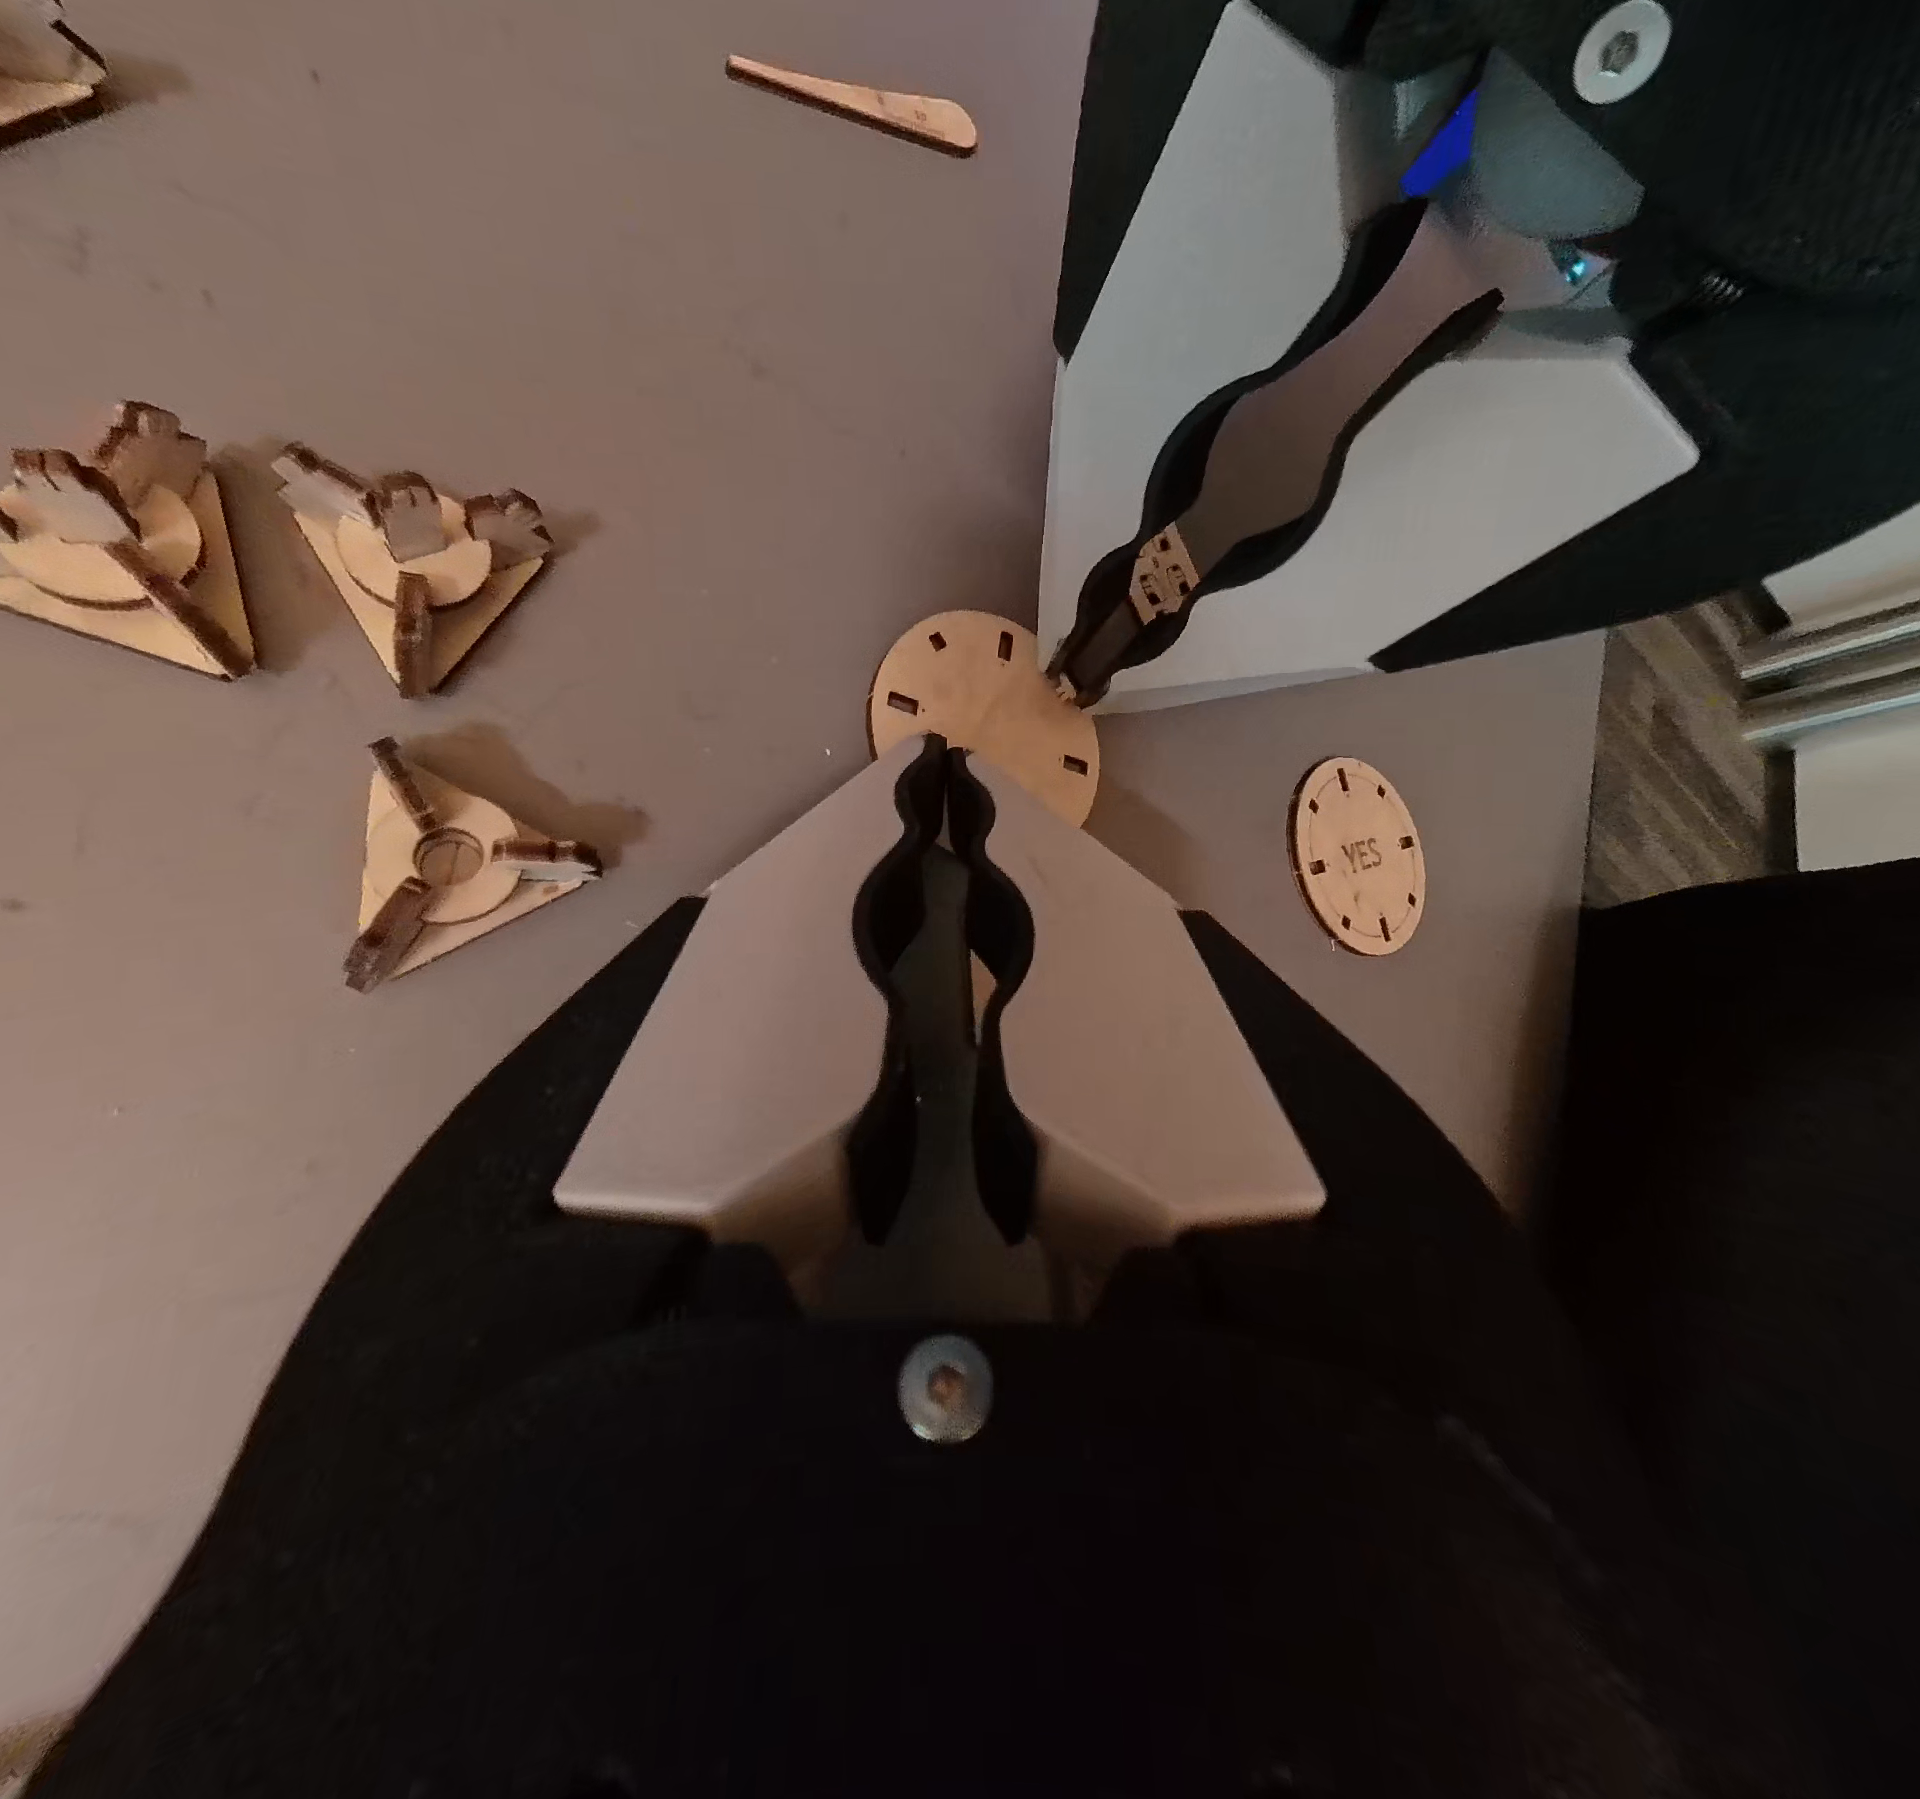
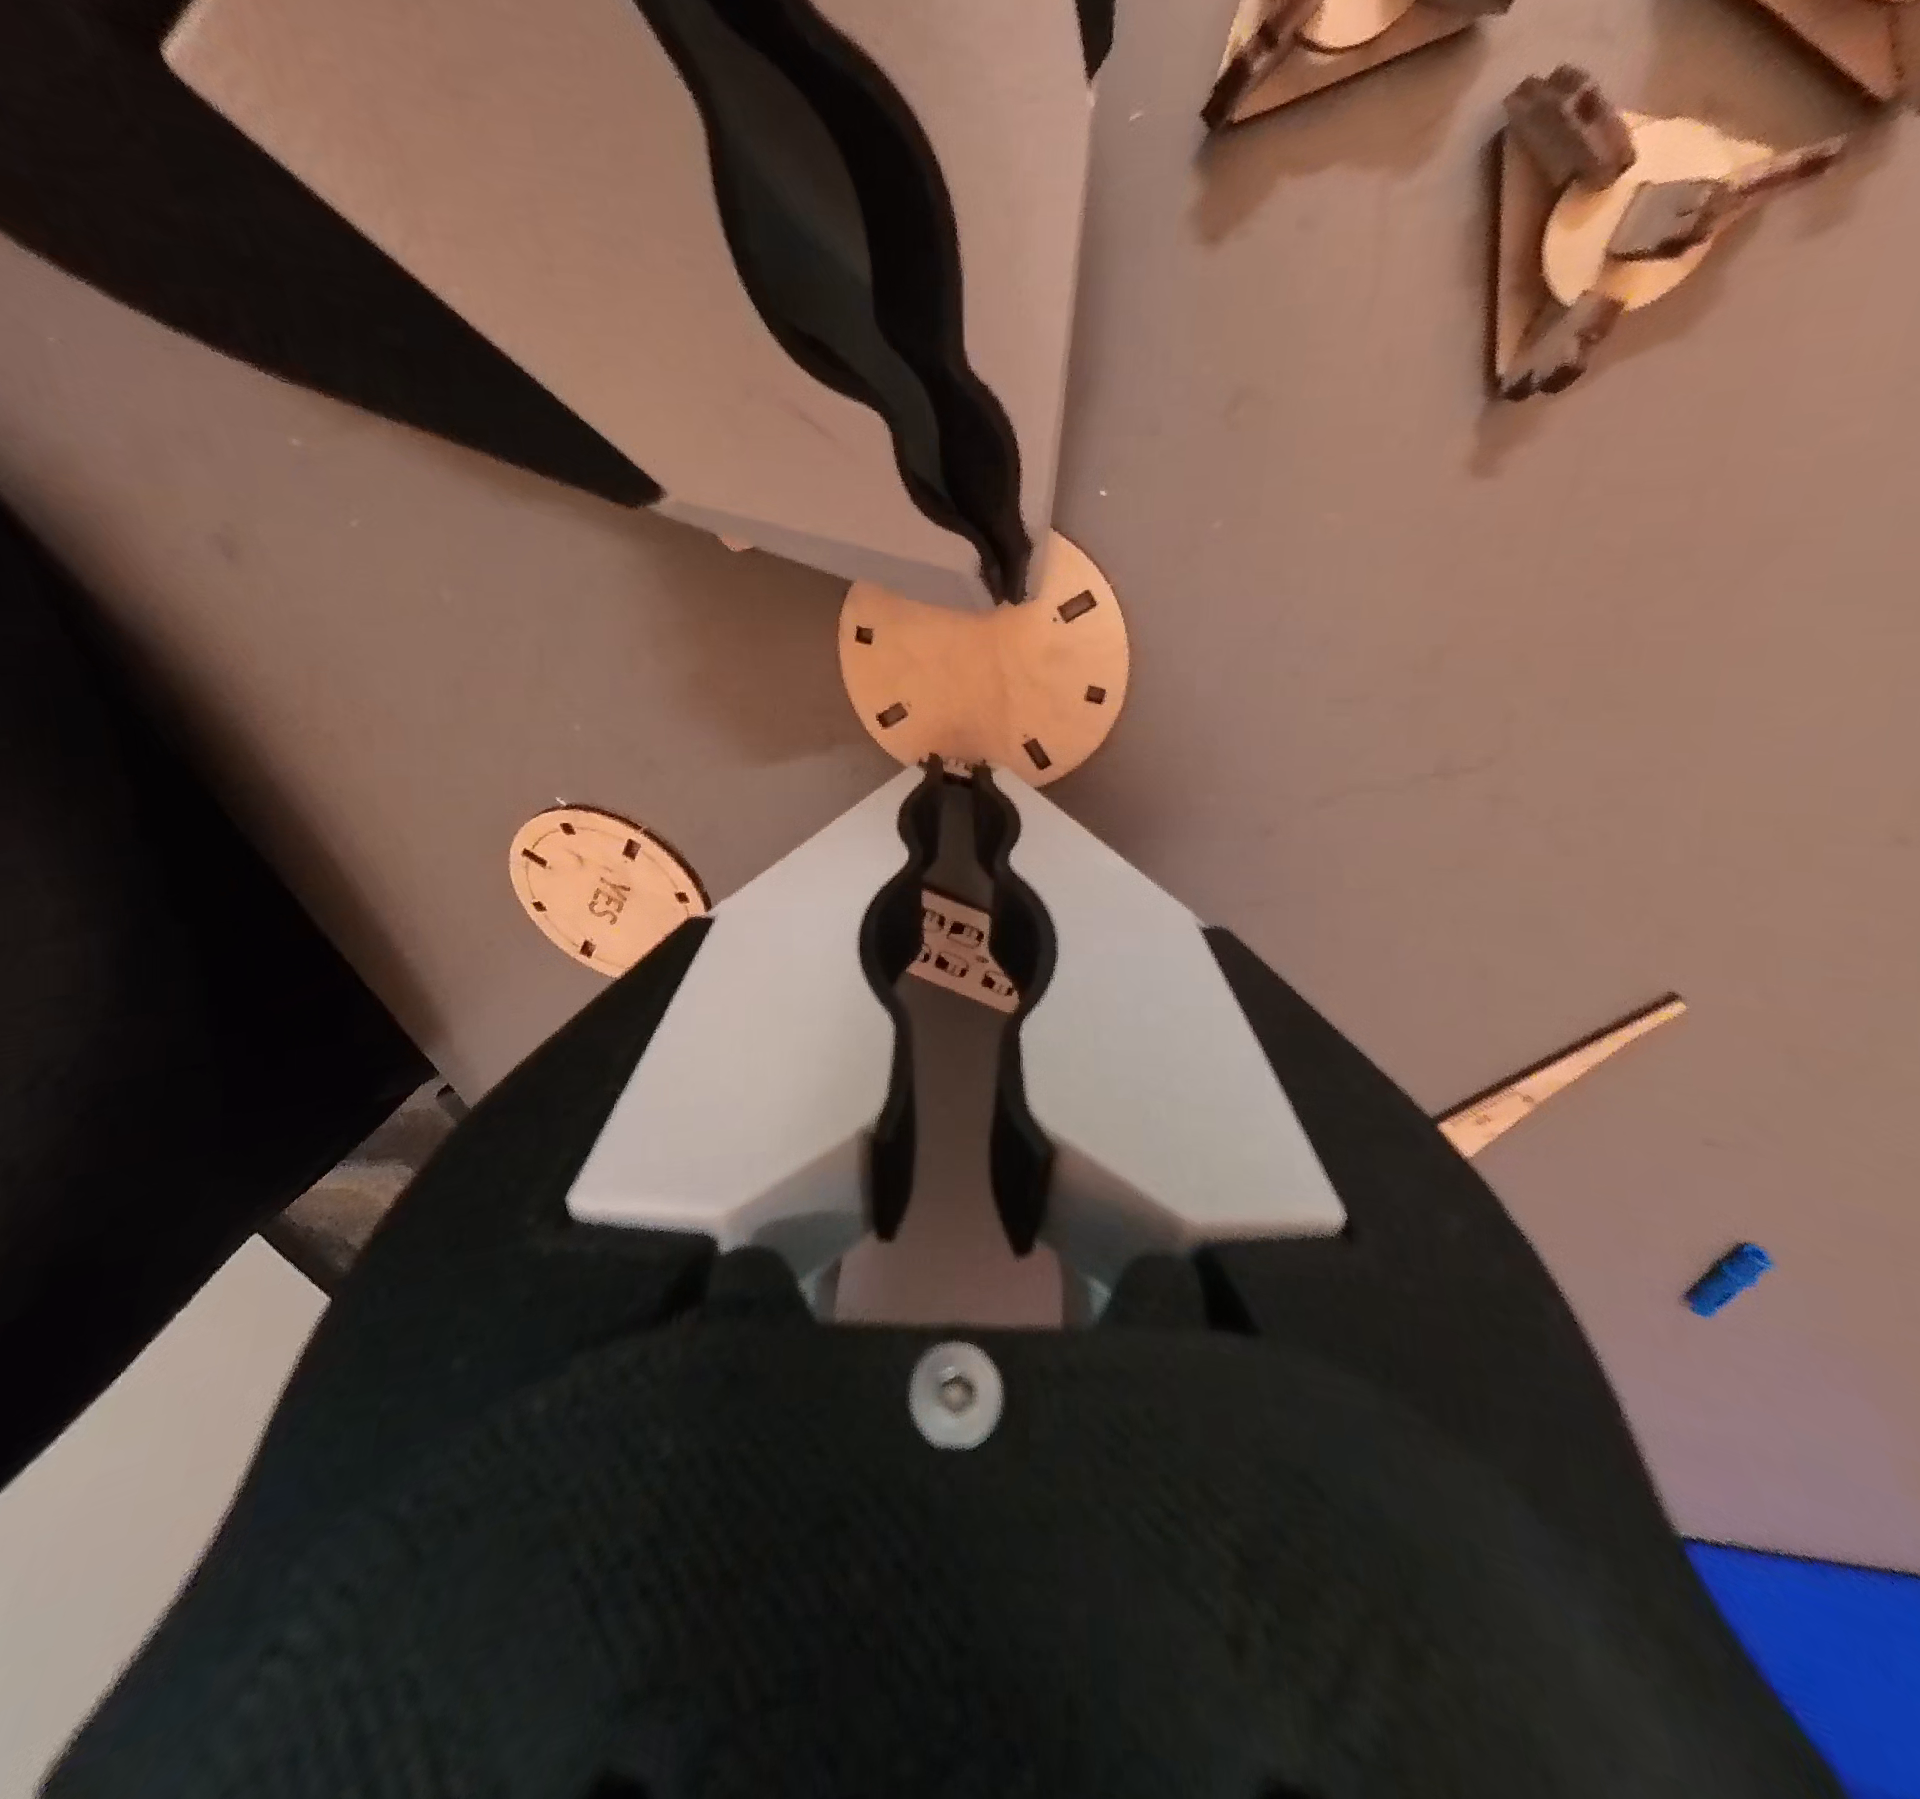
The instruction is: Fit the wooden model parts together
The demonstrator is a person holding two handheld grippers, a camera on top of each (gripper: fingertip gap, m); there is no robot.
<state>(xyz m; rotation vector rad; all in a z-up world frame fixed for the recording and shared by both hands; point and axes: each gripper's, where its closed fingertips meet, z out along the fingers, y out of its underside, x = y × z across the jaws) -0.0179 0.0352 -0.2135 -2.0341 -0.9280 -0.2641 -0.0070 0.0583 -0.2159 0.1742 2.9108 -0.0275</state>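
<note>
A round wooden disc with several slots (image 1: 977, 700) lies flat on the grey table (image 1: 520, 243). My left gripper (image 1: 940, 750) is shut, with its tips resting on the disc's near edge and nothing between the pads. In the right wrist view it comes in from the upper left (image 2: 1003, 588) onto the disc (image 2: 987, 679). My right gripper (image 2: 951, 770) is shut on a small flat wooden piece with cut-outs (image 2: 961, 954). The piece's front end touches the disc's rim. The left wrist view shows the right gripper (image 1: 1075, 687) and the piece (image 1: 1164, 577) too.
A second wooden disc with engraved writing (image 1: 1356, 856) lies to the right, near the table's edge (image 1: 1590, 762). A flat wooden stick (image 1: 852, 102) lies farther off. Three triangular wooden assemblies (image 1: 416, 554) stand to the left. A small blue block (image 2: 1730, 1276) lies on the table. My two grippers' fingertips are within a few centimetres of each other. The flat wooden stick (image 1: 852, 102) lies around 12 centimeters away from my right fingertips. It is also in sight in the right wrist view (image 2: 1548, 1069).
</note>
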